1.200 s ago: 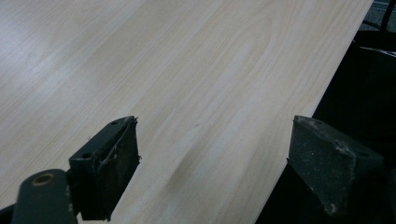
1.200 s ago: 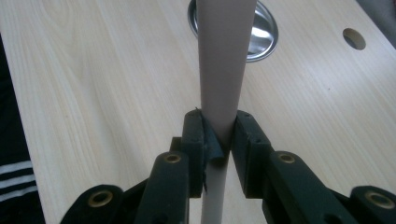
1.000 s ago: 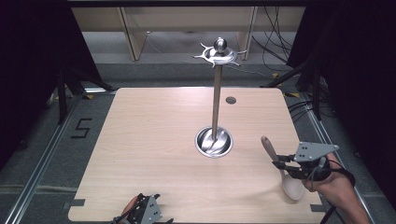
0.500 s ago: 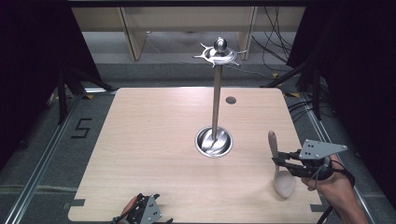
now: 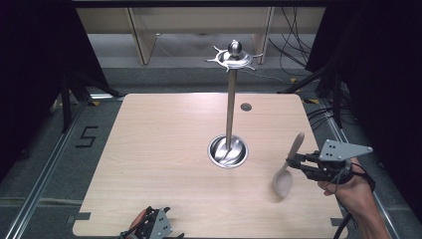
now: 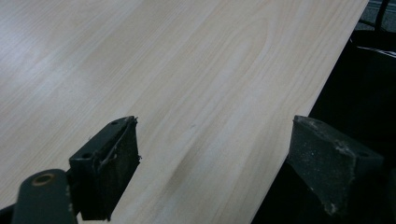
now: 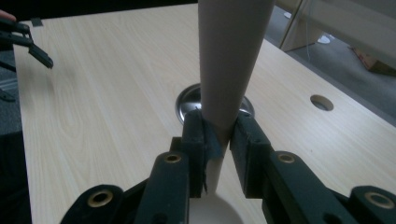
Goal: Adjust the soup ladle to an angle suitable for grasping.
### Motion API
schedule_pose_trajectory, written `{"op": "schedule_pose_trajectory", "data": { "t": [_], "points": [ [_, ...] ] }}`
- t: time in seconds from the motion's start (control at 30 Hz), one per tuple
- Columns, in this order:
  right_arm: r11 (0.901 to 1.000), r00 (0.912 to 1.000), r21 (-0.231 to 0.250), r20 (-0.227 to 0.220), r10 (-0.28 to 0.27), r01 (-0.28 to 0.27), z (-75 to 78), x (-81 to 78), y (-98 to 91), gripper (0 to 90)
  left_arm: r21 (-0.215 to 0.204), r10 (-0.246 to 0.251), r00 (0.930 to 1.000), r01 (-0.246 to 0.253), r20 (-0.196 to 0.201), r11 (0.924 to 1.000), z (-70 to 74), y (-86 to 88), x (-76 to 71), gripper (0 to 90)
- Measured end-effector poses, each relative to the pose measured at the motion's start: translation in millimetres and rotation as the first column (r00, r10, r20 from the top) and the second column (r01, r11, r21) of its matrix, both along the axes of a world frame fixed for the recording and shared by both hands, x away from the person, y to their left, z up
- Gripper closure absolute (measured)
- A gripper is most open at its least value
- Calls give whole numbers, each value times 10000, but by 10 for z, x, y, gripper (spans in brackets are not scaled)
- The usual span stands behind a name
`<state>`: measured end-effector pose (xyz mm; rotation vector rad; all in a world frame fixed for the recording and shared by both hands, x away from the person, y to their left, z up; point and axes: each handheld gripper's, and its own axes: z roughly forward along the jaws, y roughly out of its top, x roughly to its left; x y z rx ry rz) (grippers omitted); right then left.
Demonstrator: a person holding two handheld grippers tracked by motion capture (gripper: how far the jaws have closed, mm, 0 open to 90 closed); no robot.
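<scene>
Spoon (image 5: 287, 172) bowl blurred in the high view beside the stand's base (image 5: 227, 151); in the right gripper view, cut off by the bottom edge, handle tip lost past the top edge. Base half hidden there behind the spoon. Left gripper (image 5: 149, 229) cropped by the bottom edge, in front of the base.

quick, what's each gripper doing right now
Left gripper: open, nothing between its jaws, at the table's near edge.
Right gripper: shut on the spoon, gripping its handle.
</scene>
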<state>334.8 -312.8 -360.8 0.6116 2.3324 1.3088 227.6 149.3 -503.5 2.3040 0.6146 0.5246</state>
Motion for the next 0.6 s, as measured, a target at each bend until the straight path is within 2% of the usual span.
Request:
{"op": "schedule_pose_trajectory", "data": {
  "t": [0.1,0.13,0.17,0.2,0.27,0.3,0.33,0.4,0.43,0.47,0.6],
  "points": [
    [10000,10000,67,-36,-17,17,44,24,31,765,-29,-14,10000,14,-8,10000,4,1,-2,155],
    [9996,9999,290,122,1,-4,81,64,85,765,-106,5,10000,-6,-20,9999,2,0,-2,155],
    [9996,10000,270,19,56,-57,107,81,102,765,-106,-48,10000,48,-52,9999,-1,-1,1,155],
    [9994,10000,332,64,42,-44,128,103,125,765,-287,-49,9999,46,-125,9996,-5,-6,-5,155],
    [9997,9999,228,-12,131,-131,187,142,160,765,-273,-65,9999,61,-130,9996,-4,-7,-5,155],
    [9995,10000,330,-12,30,-29,202,151,181,765,-91,-64,10000,63,-52,9999,-1,-3,0,155],
    [9993,10000,380,-41,-11,12,232,168,203,765,-173,-46,10000,46,-11,9998,-6,-5,-2,155],
    [9991,10000,427,65,49,-52,292,204,253,765,-109,-44,10000,45,55,9999,4,-2,-4,155],
    [9994,9997,275,175,183,-188,337,231,263,765,62,-29,9999,28,102,10000,11,0,1,156],
    [9992,9997,384,220,124,-132,374,250,300,765,11,1,9999,-1,102,10000,8,-3,-1,155],
    [9995,9994,285,341,104,-114,505,332,387,765,-78,-20,10000,21,48,10000,14,3,-6,155]
  ]
}}
